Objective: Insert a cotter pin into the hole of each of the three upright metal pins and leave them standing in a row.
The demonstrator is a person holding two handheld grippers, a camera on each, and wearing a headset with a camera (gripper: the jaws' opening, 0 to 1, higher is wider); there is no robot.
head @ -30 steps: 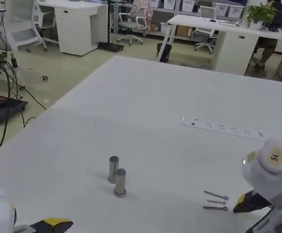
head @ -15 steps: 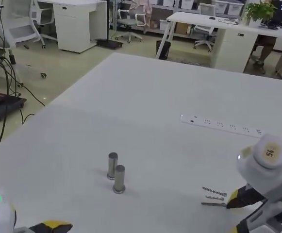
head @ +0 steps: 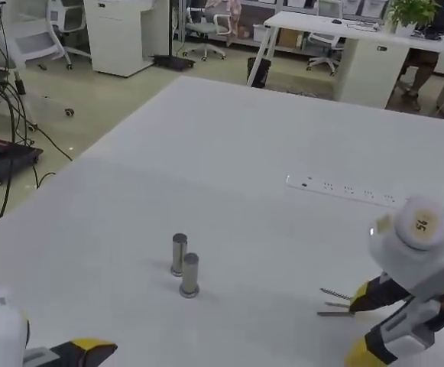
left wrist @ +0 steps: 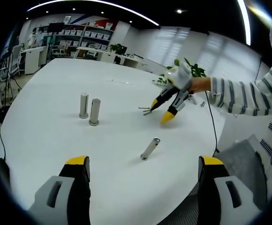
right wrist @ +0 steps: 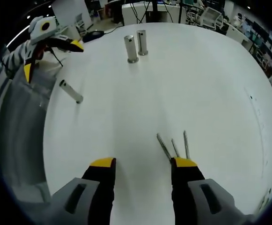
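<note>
White workbench [head: 229,153], carrying everything named below; positions are given from the two upright metal pins [head: 179,252] [head: 189,275], which stand close together, just apart, near the middle of the bench in the head view. The right gripper [head: 358,325] sits well to the right of the upright metal pins and slightly nearer the person. Its jaws are spread apart with nothing between them [right wrist: 143,164], and the tip of one jaw lies at the near ends of the cotter pins; whether it touches them cannot be told. In the left gripper view this gripper is carried by a hand [left wrist: 202,84] in a striped sleeve [left wrist: 238,96]. The left gripper [left wrist: 143,161] is held low, well to the near side of the upright metal pins, its jaws wide apart and empty. A white power strip [head: 344,189] lies flat on the far side of the upright metal pins, off to the right. A third metal pin [left wrist: 150,148] lies on its side, apart from the upright metal pins, between them and the person's edge of the bench. Three cotter pins [right wrist: 173,144] lie side by side, fanned slightly, to the right of the upright metal pins and just ahead of the right gripper; none is inserted in a pin.
</note>
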